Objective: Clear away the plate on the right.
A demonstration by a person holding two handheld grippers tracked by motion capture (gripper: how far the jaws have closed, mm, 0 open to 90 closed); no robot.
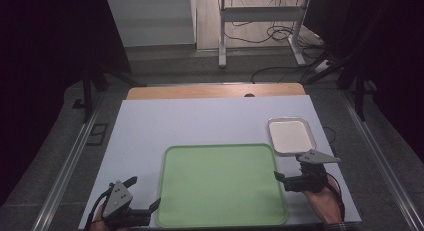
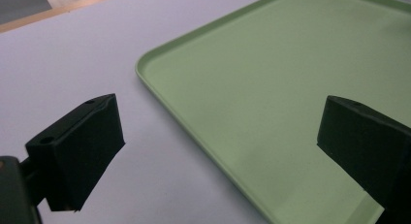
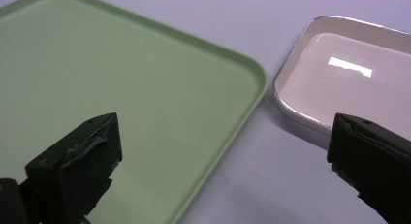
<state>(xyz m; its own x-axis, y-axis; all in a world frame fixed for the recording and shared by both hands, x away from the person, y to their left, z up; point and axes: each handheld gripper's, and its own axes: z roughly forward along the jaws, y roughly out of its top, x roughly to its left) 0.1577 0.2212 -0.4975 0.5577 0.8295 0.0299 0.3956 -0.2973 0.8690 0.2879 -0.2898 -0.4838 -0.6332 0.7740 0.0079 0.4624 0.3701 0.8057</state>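
Green tray (image 1: 222,186) centred near tabletop (image 1: 200,121) front, left tool (image 1: 145,193) and right tool (image 1: 287,178) flanking, seemingly for a two-sided lift. Left gripper view: jaws wide, empty, astride tray edge (image 2: 194,136). Right gripper view: jaws wide, empty; white dish (image 3: 339,83) beside tray corner

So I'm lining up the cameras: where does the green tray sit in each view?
High view: green tray, bottom centre, between both claws.
Left gripper view: tray fills the right side.
Right gripper view: tray fills the left.
Shared landmark: the pale lilac mat under it.
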